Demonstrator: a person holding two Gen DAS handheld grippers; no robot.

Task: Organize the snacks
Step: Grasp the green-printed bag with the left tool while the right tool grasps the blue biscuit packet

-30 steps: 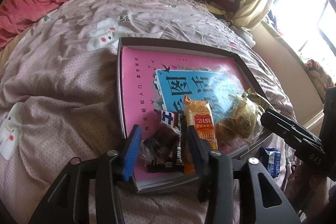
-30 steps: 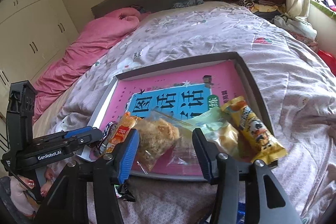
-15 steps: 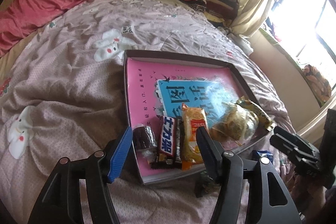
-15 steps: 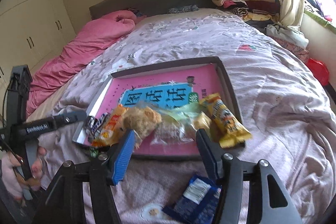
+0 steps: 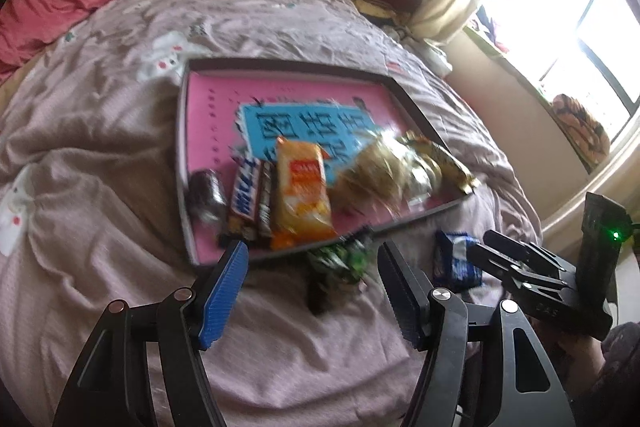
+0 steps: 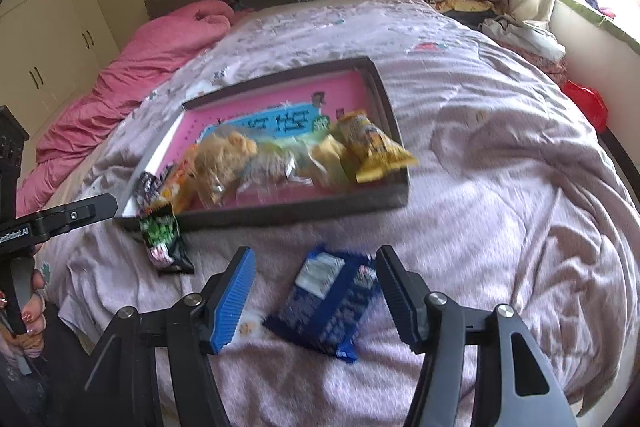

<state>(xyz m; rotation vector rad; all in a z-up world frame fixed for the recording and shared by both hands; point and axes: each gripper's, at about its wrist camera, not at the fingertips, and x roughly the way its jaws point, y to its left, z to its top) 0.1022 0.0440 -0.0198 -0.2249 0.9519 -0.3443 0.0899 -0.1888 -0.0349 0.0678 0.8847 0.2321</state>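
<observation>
The left gripper (image 5: 312, 291) is wide and holds nothing; the green packet (image 5: 340, 263) lies on the quilt (image 5: 100, 227) just before the tray (image 6: 280, 213), touching its near wall. The right gripper (image 6: 314, 297) is also wide, around the blue packet (image 6: 332, 303), well apart from the tray. The soft quilt may let a packet slip, and the crowded snacks (image 6: 280, 163) inside leave little place.
</observation>
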